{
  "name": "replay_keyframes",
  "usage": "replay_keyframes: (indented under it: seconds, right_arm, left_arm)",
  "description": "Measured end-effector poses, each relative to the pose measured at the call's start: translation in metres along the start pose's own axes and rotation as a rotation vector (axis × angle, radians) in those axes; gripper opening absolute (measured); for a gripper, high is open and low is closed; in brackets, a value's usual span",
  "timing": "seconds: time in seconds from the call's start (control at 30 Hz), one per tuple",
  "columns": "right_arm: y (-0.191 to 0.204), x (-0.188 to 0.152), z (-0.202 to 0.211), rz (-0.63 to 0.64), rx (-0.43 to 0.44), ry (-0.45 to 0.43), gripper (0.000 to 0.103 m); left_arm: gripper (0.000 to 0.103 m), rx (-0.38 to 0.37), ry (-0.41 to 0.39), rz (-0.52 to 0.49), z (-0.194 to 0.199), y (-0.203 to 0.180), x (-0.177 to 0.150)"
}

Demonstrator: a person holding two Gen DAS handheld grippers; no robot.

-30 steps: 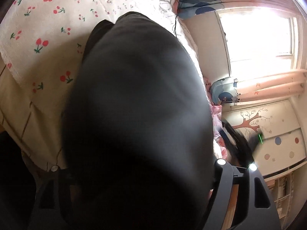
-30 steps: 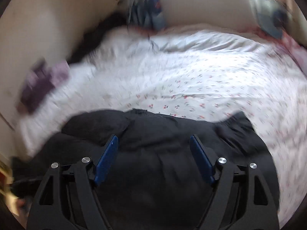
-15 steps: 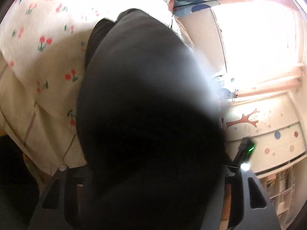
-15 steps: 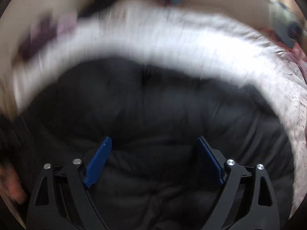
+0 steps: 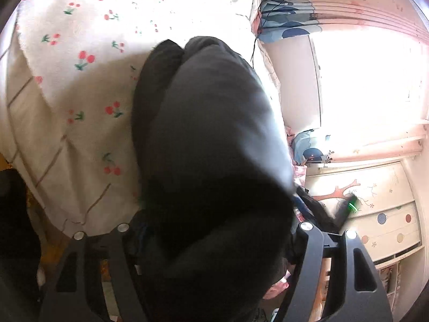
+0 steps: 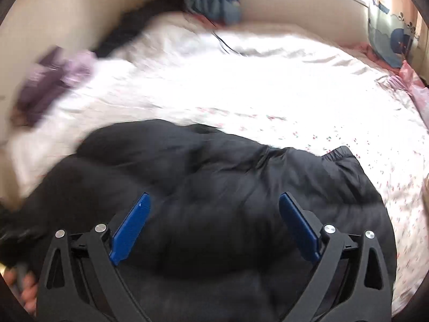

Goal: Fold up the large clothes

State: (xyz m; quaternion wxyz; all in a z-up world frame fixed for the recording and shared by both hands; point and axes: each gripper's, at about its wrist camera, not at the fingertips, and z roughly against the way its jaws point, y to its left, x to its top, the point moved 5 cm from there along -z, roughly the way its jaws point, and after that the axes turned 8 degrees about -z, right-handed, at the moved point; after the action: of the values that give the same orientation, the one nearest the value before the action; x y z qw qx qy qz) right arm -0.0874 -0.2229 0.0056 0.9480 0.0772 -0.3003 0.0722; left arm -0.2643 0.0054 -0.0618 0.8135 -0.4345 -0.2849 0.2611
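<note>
Though hidden leftward, black jacket (image 6: 219, 187) outspread.

Blown-out window (image 5: 370, 80) glare, motion blur, fisheye edges

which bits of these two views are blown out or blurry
Left wrist view: the window is blown out to white, and the black jacket is a soft, out-of-focus mass close to the lens. Right wrist view: the bedsheet glares white, and the purple clothes smear with motion blur.
</note>
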Motion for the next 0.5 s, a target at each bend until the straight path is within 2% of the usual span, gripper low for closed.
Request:
replay_keyframes:
  seconds: [0.07,0.13,0.2,0.27,0.3,0.4,0.43,0.5]
  right_arm:
    - [-0.004,-0.014,-0.05,0.016,-0.013,0.178,0.095]
    - [-0.007,-0.016,-0.036,0.0,0.015,0.132,0.094]
    - [-0.01,-0.027,0.016,-0.021,0.097,0.028,0.094]
    - [-0.017,-0.052,0.064,0.019,0.089,-0.071,0.094]
    - [-0.02,-0.071,0.078,0.027,0.084,-0.091,0.095]
    - [-0.02,-0.117,0.05,0.104,0.043,-0.001,0.097]
    - [-0.021,-0.124,0.043,0.125,0.04,-0.037,0.097]
    - [-0.025,-0.119,0.049,0.094,0.043,-0.008,0.096]
  left_arm:
    - [0.069,-0.01,-0.013,-0.014,0.005,0.005,0.006]
    - [0.061,0.001,-0.013,-0.055,0.012,0.006,0.002]
    - [0.055,0.007,-0.007,-0.085,0.021,0.012,-0.005]
    - [0.051,0.005,-0.006,-0.097,0.023,0.01,-0.005]
    - [0.049,0.004,-0.013,-0.102,0.023,0.009,-0.005]
    - [0.047,0.003,-0.037,-0.127,0.009,-0.012,0.01]
    - [0.045,0.006,-0.043,-0.131,0.008,-0.018,0.008]
    - [0.042,0.022,-0.058,-0.166,0.012,-0.03,0.005]
